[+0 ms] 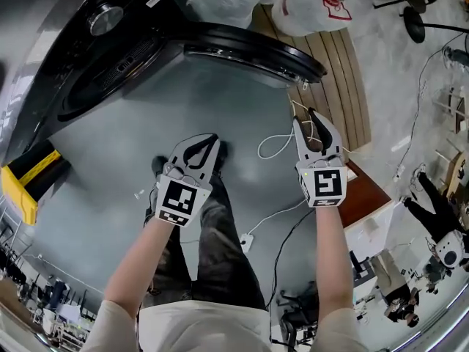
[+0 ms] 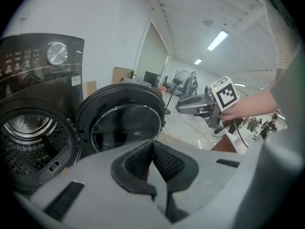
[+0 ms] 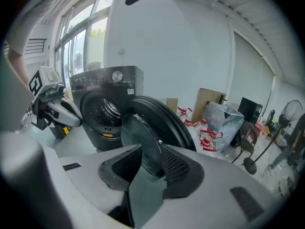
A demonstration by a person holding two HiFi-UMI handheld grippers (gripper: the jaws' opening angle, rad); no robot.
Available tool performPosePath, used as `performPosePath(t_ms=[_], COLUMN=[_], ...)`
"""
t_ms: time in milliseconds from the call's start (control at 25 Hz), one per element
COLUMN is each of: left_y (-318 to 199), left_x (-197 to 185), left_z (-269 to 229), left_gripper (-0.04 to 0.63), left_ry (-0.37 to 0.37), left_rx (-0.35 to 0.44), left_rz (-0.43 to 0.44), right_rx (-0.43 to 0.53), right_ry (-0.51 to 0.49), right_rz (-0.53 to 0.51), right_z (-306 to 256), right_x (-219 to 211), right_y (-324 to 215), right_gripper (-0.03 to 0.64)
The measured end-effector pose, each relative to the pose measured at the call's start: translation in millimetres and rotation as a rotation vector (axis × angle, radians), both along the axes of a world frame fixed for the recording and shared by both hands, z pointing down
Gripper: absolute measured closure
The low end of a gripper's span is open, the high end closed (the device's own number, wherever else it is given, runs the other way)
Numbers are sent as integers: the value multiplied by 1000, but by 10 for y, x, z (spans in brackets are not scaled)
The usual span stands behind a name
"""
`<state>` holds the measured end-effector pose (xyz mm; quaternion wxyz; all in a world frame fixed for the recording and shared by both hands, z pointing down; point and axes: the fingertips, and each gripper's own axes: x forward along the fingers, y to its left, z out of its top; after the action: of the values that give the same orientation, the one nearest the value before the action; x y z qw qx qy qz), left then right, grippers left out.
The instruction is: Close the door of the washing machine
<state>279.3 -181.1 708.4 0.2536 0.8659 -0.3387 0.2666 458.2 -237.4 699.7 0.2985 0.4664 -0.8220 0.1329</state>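
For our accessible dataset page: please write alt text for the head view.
Dark front-loading washing machine with its round black door swung open. Nearer the camera, two hand-held grey claws hover above the grey floor: left claw shut, right claw open, neither touching the door.

We look along the right gripper (image 3: 151, 150), whose jaws stand apart with nothing pressed between them. Beyond them stands the dark washing machine (image 3: 108, 86), its drum opening uncovered and its round door (image 3: 157, 123) swung out to the machine's right, edge toward us. Left of the machine hangs the left gripper (image 3: 75, 119), its marker cube at the rear. Right of the machine lie plastic bags with red print (image 3: 209, 136), with a cardboard box (image 3: 208, 97) behind them.
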Motion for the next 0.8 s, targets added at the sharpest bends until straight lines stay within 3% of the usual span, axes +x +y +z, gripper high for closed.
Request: performPosePath(t_ms=[360,800], left_y=[-106,-73], left_x=[374,444], left_z=[435,575], left_gripper=[586,586], left_ry=[-14,-15], left_rx=[-25,-59], left_rz=[57,46], right_rx=[-34,-104], right_ry=[143,359], right_rz=[-9,-166], right_z=[574,917], right_x=[593,983], right_y=[-390,-970], right_gripper=[462,457])
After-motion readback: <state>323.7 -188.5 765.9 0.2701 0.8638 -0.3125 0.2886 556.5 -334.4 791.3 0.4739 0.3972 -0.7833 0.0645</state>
